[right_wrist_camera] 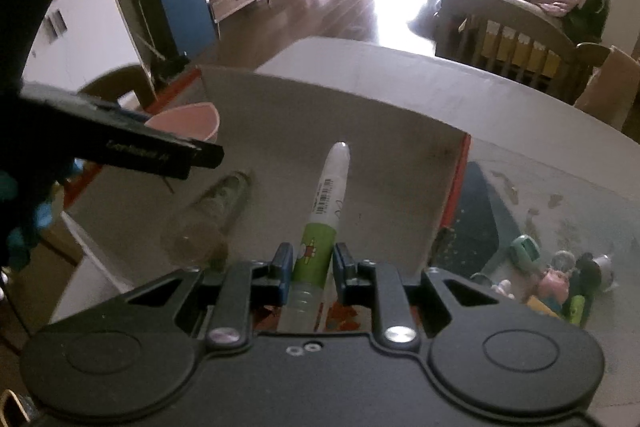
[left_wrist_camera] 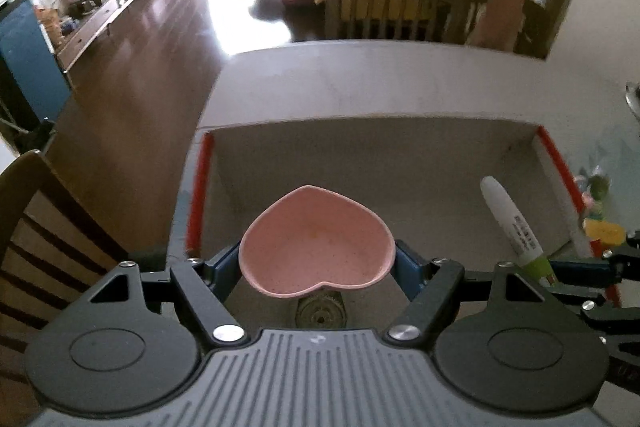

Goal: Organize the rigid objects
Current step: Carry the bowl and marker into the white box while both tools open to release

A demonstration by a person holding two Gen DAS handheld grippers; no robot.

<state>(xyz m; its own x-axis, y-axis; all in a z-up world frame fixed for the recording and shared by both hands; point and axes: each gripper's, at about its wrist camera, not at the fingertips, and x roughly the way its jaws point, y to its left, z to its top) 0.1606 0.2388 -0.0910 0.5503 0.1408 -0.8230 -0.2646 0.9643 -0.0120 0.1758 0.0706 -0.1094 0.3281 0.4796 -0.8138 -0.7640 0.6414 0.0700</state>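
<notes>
Carrying both items over the open box (left_wrist_camera: 360, 155): left fingers (left_wrist_camera: 224, 267) pinch the pink heart dish (left_wrist_camera: 316, 251), right fingers (right_wrist_camera: 285, 267) pinch the marker (right_wrist_camera: 320, 223); next, lowering and releasing inside

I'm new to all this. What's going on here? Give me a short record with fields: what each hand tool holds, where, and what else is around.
left gripper: jaws closed on a pink heart-shaped dish
right gripper: jaws shut on a white and green marker, tip pointing forward
container: open cardboard box with red edges, on a pale table
position: both held items hang over the box
already in box: a clear glass jar lying on its side
beside box: small toys on the table
</notes>
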